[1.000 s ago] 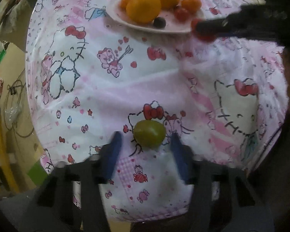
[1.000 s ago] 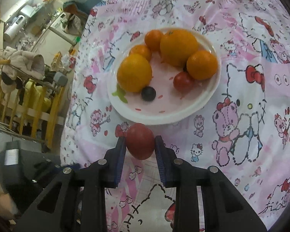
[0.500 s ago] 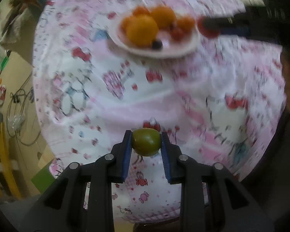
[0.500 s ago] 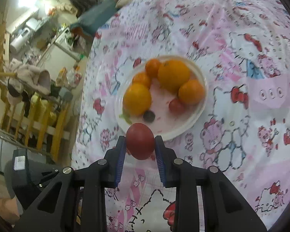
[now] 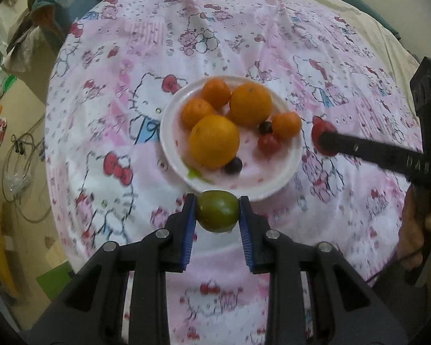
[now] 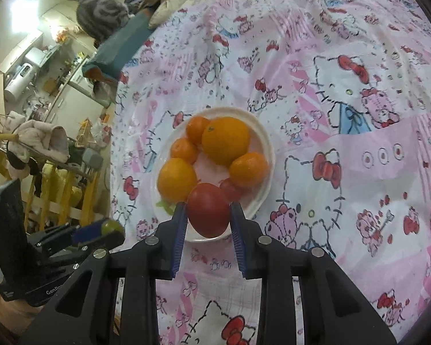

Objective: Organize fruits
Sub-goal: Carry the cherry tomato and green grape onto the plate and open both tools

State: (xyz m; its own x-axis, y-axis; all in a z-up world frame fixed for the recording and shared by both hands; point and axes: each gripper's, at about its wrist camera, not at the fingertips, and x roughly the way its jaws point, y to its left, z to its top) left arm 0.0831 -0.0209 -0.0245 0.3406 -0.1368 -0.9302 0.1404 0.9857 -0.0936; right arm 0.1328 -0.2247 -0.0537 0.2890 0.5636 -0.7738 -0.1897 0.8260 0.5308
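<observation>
left gripper [image 5: 217, 214] clamps green fruit [image 5: 217, 210]; right gripper [image 6: 207, 215] clamps red tomato [image 6: 208, 209].

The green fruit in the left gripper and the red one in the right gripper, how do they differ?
The green fruit is olive-green and roundish; the red fruit is red and taller, egg-shaped. The green fruit sits just short of the white plate, while the red fruit overlaps the plate's near rim in the right wrist view. Both are smooth-skinned and clamped between closed jaws.

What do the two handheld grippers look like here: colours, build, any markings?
Both are black. The left gripper and right gripper have angular open-frame fingers, ridged blue pads and silver screws. From the right wrist view, the left one's body bears white lettering starting "GenRo".
</observation>
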